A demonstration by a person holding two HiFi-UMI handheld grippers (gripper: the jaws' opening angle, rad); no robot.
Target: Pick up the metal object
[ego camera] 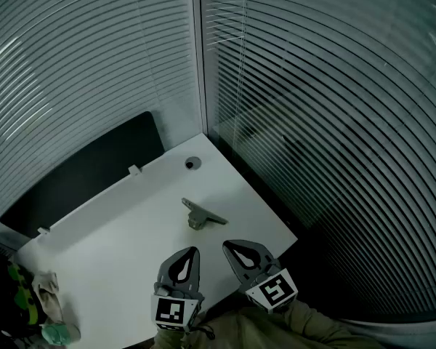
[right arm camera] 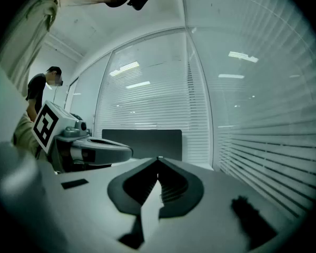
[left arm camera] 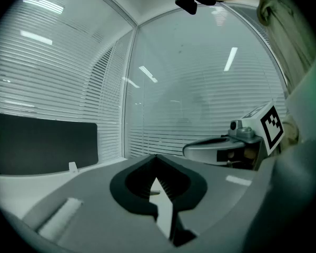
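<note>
A grey metal object (ego camera: 202, 215), a flat bar on a short stub, lies on the white table (ego camera: 116, 246) right of its middle. My left gripper (ego camera: 195, 251) hovers just on the near side of it, jaws shut and empty. My right gripper (ego camera: 227, 245) is beside it to the right, also shut with nothing held, its tips a short way from the object's right end. In the left gripper view the closed jaw tips (left arm camera: 157, 157) point over the table, with the right gripper (left arm camera: 226, 146) alongside. The right gripper view shows its own closed tips (right arm camera: 159, 158) and the left gripper (right arm camera: 92, 153).
A black panel (ego camera: 87, 173) stands along the table's far edge, with a round cable hole (ego camera: 192, 163) near the corner. Glass walls with blinds (ego camera: 312, 107) close in behind and to the right. A cloth and green items (ego camera: 47, 300) lie at the table's left. A person (right arm camera: 42, 91) stands beyond.
</note>
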